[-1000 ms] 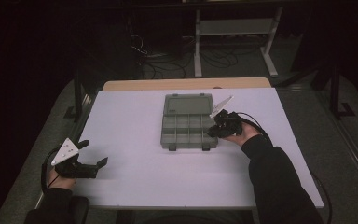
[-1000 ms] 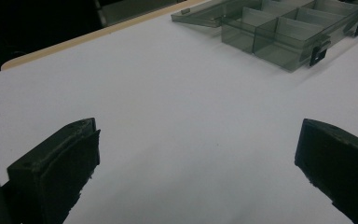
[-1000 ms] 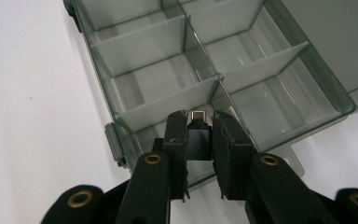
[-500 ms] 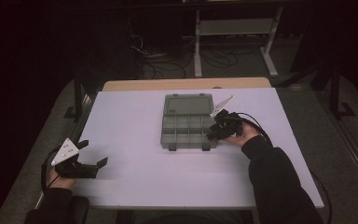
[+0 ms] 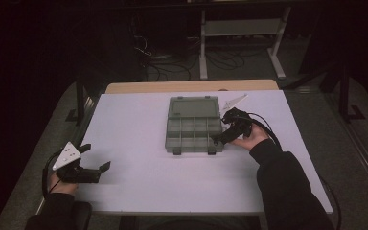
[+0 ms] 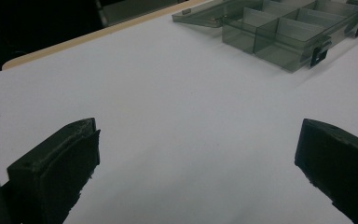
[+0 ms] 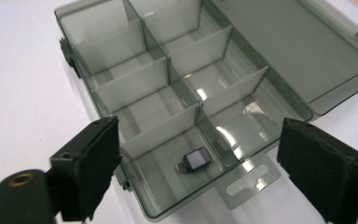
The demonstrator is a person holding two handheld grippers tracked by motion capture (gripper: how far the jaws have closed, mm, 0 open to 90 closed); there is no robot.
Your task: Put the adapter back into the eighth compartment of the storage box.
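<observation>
Since a second ago the right gripper (image 5: 219, 139) has barely shifted at the near right corner of the compartment box (image 5: 193, 129), but its jaws have just been opening and now stand wide, nothing between the pads. Look down the right gripper view and there it is: a small dark adapter (image 7: 193, 161) with a grey face, lying flat on the floor of the nearest corner compartment, clear of both jaws. Box lid is swung back and flat on the table behind the compartments.

Over on the left, no change at all: the left gripper (image 5: 97, 167) rests near the front left edge, well apart from the box, jaws spread wide over bare white.

Surface now: a plain white tabletop (image 5: 139, 124), matte, with the smoky see-through box sitting right of centre toward the far side. A strip of pale wood (image 5: 191, 86) peeks out along the far edge. Beyond that the room is dark, with grey flooring, a tangle of cables (image 5: 158, 57) on the floor, and a light metal stand (image 5: 242, 33) at the back.
</observation>
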